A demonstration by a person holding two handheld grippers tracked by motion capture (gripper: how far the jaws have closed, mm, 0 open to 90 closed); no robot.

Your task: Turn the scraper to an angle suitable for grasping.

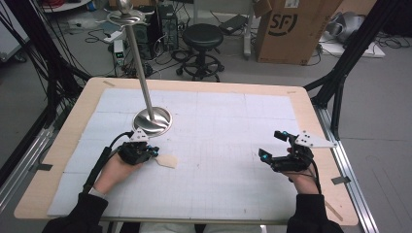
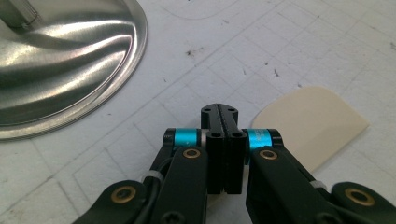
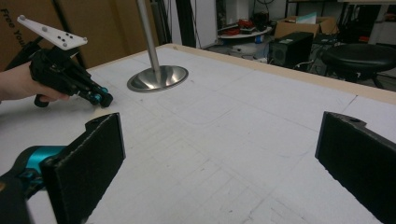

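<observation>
A thin beige card-like piece (image 1: 167,160) lies flat on the white gridded mat (image 1: 223,126). My left gripper (image 1: 155,154) hovers low just left of it, jaws pressed together with nothing between them. In the left gripper view the shut gripper (image 2: 219,112) points past the beige piece (image 2: 313,126), which lies to its right. A steel stand's round base (image 1: 152,121) sits just behind that gripper, and its pole (image 1: 138,58) rises up. My right gripper (image 1: 271,145) rests near the table's right side, open wide and empty (image 3: 219,154). It faces the left gripper (image 3: 105,99) and the stand base (image 3: 159,78).
The wooden table edge (image 1: 311,97) frames the mat. Behind the table stand a black stool (image 1: 202,36), a cardboard box (image 1: 291,29), computer cases and floor cables. Black frame posts (image 1: 350,53) rise at the right and left sides.
</observation>
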